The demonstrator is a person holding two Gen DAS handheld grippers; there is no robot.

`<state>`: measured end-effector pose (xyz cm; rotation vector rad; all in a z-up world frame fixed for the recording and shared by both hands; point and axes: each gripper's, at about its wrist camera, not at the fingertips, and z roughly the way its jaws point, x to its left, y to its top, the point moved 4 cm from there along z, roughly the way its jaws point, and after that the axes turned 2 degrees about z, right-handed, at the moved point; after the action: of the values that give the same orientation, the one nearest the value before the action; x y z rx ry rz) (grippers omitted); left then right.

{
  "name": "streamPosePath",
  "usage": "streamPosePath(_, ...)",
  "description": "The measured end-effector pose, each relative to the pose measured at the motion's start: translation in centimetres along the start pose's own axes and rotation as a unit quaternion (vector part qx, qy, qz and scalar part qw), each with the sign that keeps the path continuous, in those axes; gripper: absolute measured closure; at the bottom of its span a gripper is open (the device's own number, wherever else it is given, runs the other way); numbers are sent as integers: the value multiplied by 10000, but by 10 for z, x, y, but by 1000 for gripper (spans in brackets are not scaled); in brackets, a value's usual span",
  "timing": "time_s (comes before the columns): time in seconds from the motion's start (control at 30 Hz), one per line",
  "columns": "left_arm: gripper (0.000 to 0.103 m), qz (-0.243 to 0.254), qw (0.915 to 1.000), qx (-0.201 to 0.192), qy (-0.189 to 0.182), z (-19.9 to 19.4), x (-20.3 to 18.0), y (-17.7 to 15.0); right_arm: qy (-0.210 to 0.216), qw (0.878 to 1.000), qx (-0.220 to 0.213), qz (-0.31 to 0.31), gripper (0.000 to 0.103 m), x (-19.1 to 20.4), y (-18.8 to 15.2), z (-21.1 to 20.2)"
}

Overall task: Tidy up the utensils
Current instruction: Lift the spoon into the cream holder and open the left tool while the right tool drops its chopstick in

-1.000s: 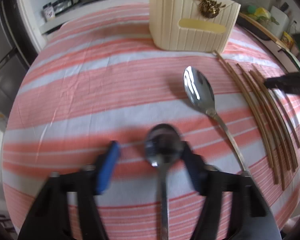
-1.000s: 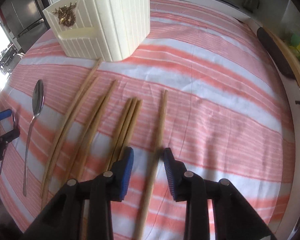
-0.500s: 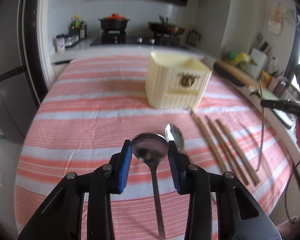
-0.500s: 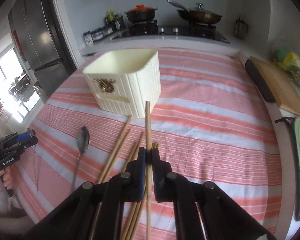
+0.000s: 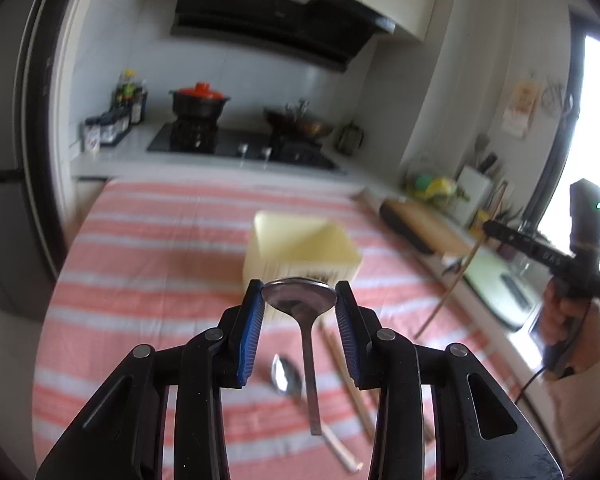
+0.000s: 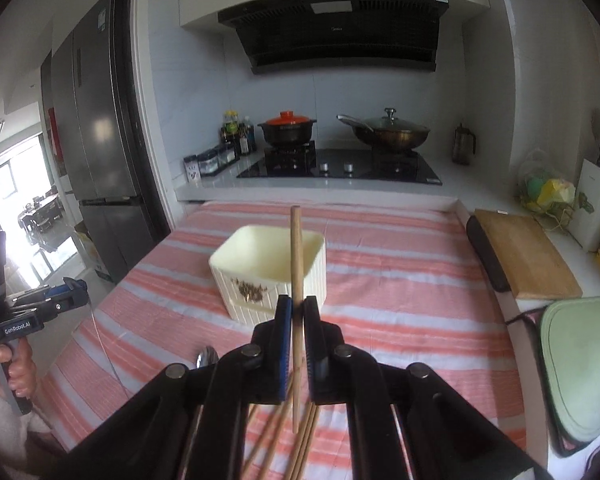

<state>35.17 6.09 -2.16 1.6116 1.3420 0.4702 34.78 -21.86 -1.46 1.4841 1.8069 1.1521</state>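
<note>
left gripper [image 5: 299, 300], black with blue ribbed pads, is clamped on the bowl of a shiny steel spoon [image 5: 300, 300], pads pressing both edges of the bowl, handle hanging down between the fingers, lifted clear above the pink-and-white striped tablecloth [image 5: 148, 280]. under it on the cloth lies a second steel spoon [image 5: 285, 374], and just right of that a few loose wooden chopsticks [image 5: 342, 364], blurred. beyond the held spoon sits the cream ribbed plastic utensil holder [image 6: 268, 272], open top, upright mid-table, with a gold ornament on its front. right gripper [image 6: 296, 312], same black-and-blue build, is closed tight on a single light wooden chopstick [image 6: 297, 256] held about upright, tip up in front of the holder, lower end hanging below the pads. more wooden chopsticks [image 6: 300, 440] lie on the cloth under it. far right: wooden cutting board [image 6: 524, 256] on the white counter.
</note>
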Motion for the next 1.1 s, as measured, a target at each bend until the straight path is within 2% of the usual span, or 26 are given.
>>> streamPosePath(0.13, 67, 19, 9988, -474, 89, 17, -1, 79, 153, 9985, -474, 209, 97, -3, 70, 17)
streamPosePath(0.2, 67, 20, 9978, -637, 187, 36, -1, 107, 235, 9974, -592, 338, 97, -4, 96, 34)
streamPosePath(0.33, 67, -34, 9982, -511, 321, 94, 4, 130, 258, 9976, -492, 405, 97, -1, 116, 85)
streamPosePath(0.47, 67, 38, 9980, -194, 594, 155, 10, 119, 237, 9987, 25, 454, 97, 0, 101, 151)
streamPosePath(0.57, 67, 73, 9965, 260, 794, 200, 19, 98, 194, 9966, 571, 570, 97, -7, 81, 197)
streamPosePath(0.73, 67, -96, 9923, 809, 933, 245, 39, 69, 149, 9876, 1233, 959, 97, -22, 55, 247)
streamPosePath(0.87, 65, -94, 9897, 943, 1075, 257, 44, 57, 118, 9860, 1363, 953, 94, -23, 48, 259)
streamPosePath(0.93, 53, -151, 9894, 944, 1091, 254, 45, 55, 77, 9843, 1454, 998, 90, -25, 46, 258)
streamPosePath(0.97, 42, -199, 9899, 908, 1068, 247, 45, 54, 74, 9838, 1453, 1048, 84, -27, 46, 256)
streamPosePath(1.0, 36, -229, 9907, 845, 1045, 237, 44, 55, 59, 9838, 1421, 1092, 69, -30, 47, 251)
streamPosePath(1.03, 35, -226, 9919, 762, 988, 224, 44, 54, 52, 9846, 1339, 1124, 60, -31, 50, 244)
streamPosePath(1.1, 27, -100, 9942, 616, 879, 191, 42, 49, 68, 9878, 1195, 993, 60, -31, 52, 217)
